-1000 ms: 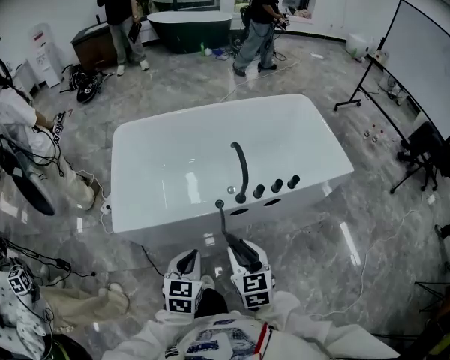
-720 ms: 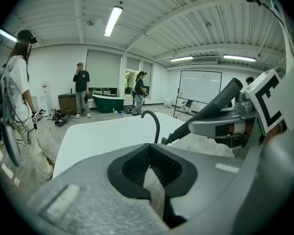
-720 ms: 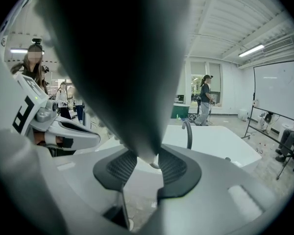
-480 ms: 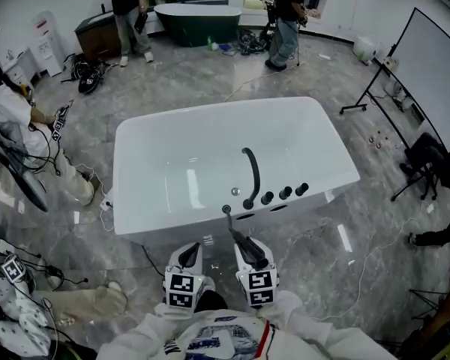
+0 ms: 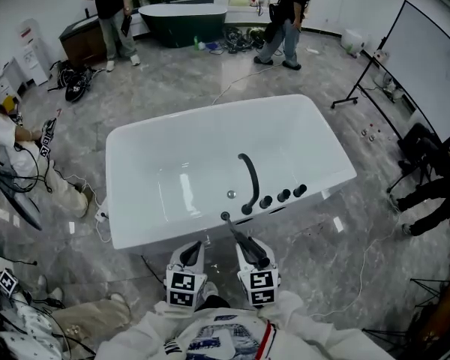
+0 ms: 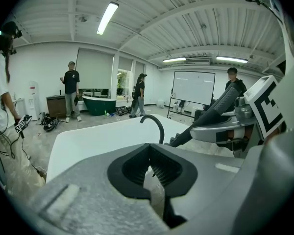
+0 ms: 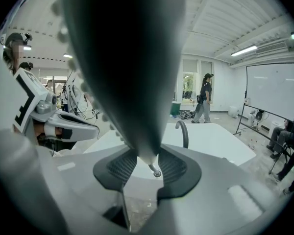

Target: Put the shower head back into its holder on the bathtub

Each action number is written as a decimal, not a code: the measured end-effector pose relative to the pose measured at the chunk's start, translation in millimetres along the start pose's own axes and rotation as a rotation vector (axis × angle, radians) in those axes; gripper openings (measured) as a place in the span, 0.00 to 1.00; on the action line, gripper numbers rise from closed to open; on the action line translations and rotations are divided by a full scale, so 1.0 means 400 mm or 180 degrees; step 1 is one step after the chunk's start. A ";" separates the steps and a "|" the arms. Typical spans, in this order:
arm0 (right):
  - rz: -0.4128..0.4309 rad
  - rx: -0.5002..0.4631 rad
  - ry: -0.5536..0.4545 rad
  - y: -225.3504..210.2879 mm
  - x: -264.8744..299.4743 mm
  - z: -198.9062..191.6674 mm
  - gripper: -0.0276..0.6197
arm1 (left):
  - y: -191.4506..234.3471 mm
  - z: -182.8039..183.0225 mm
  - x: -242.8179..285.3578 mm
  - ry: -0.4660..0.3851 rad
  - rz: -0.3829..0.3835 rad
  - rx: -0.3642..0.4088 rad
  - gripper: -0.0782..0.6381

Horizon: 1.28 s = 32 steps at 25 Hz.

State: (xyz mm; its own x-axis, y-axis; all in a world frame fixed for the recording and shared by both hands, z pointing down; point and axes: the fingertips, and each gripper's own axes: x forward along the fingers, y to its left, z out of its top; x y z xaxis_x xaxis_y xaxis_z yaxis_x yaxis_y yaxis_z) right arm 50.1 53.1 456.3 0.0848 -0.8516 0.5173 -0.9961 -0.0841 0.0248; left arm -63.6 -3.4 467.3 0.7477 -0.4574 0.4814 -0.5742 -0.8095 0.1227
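Right fingers (image 7: 175, 166) around shower head (image 7: 122, 58)

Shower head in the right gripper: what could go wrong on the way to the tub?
The shower head blocks much of the right gripper view, so aiming from there is poor; use the head view. The right gripper seems to hold it near its narrow end, so it may pivot. The spout and knobs crowd the near rim of the bathtub and could be knocked.
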 end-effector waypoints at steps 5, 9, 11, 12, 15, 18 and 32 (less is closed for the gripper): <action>-0.0022 0.0025 -0.0001 0.012 0.018 0.000 0.25 | 0.020 0.004 0.004 0.0021 -0.0061 0.0051 0.11; -0.0061 0.0017 0.0006 0.018 0.028 0.008 0.25 | 0.045 0.012 0.002 -0.0002 -0.0050 -0.0027 0.11; -0.0066 0.0008 0.0015 0.020 0.026 0.010 0.25 | 0.048 0.012 -0.002 -0.0007 -0.0058 -0.0060 0.11; -0.0091 0.0001 0.0008 0.018 0.025 0.016 0.25 | 0.049 0.012 -0.004 -0.0007 -0.0062 -0.0064 0.11; -0.0146 -0.0001 0.0008 0.018 0.029 0.038 0.25 | 0.061 0.008 -0.007 0.0018 -0.0080 -0.0051 0.11; -0.0071 0.0004 0.0047 0.027 0.046 0.034 0.25 | 0.075 0.009 0.002 0.0052 -0.0074 -0.0057 0.11; 0.0301 -0.0034 0.0216 -0.067 0.185 0.036 0.25 | 0.084 0.044 0.168 0.0196 0.0098 -0.0205 0.11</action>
State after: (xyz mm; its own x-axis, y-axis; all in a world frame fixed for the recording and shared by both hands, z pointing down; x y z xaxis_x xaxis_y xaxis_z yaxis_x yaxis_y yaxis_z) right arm 83.3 -15.1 481.6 -0.0111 -0.8184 0.5745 -0.9998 0.0009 -0.0180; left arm -27.1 -67.8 488.5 0.7085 -0.4566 0.5381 -0.6184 -0.7691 0.1617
